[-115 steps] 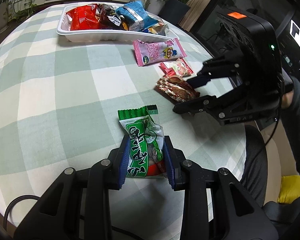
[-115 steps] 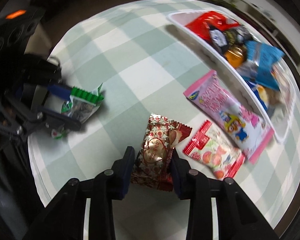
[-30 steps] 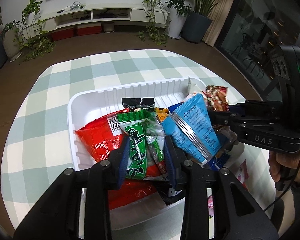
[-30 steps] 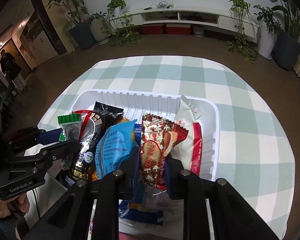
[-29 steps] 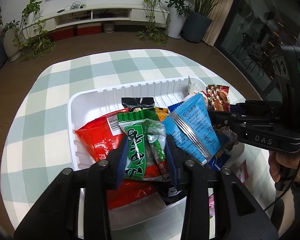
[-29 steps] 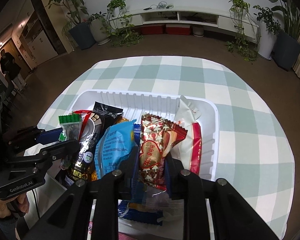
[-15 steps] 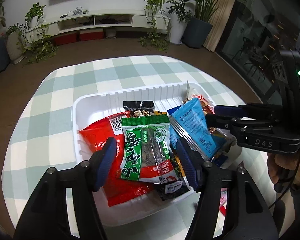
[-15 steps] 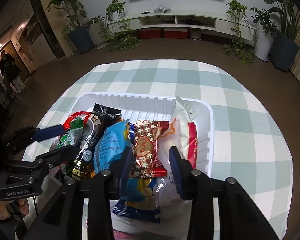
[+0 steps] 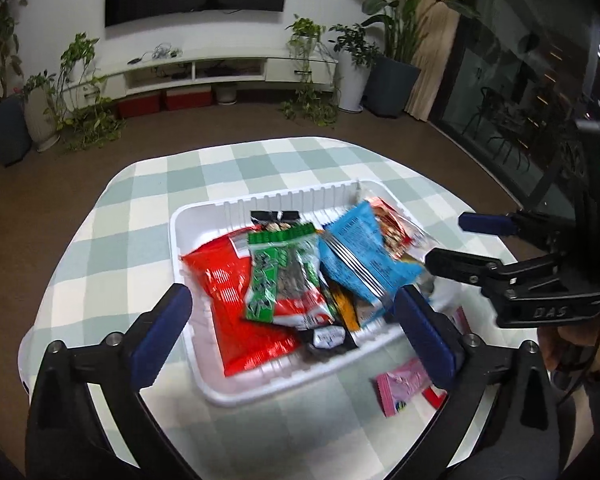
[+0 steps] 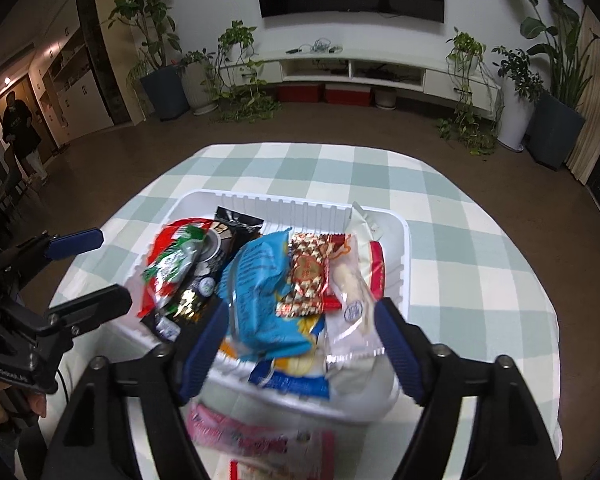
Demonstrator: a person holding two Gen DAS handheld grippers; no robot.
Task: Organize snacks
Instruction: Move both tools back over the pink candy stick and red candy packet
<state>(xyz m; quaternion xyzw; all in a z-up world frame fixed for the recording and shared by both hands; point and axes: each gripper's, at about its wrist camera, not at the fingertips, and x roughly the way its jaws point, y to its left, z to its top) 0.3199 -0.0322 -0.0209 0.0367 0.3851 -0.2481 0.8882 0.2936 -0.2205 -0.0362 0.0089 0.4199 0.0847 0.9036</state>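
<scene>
Snacks are heaped in the white tray [image 9: 192, 344] at mid-frame, the green packet [image 9: 284, 276] and red-brown packet [image 10: 308, 276] lying loose on top. Jaws of the left gripper [image 9: 296, 328] and right gripper [image 10: 300, 344] are opening wide, nothing held. Two packets, one a pink packet [image 9: 404, 384], lie outside on the worktop [image 9: 112, 232] at lower right. The heap could slide out if the tray's near rim is nudged.

One white tray [image 9: 198, 240] near the middle of the checked table [image 9: 120, 216]. In it: one red bag [image 9: 224, 276], one green packet [image 9: 278, 276], one blue packet [image 9: 360, 256], one red-and-gold packet [image 10: 308, 276]; others overlap, uncountable. One pink packet [image 9: 404, 384] outside the tray's near edge.
</scene>
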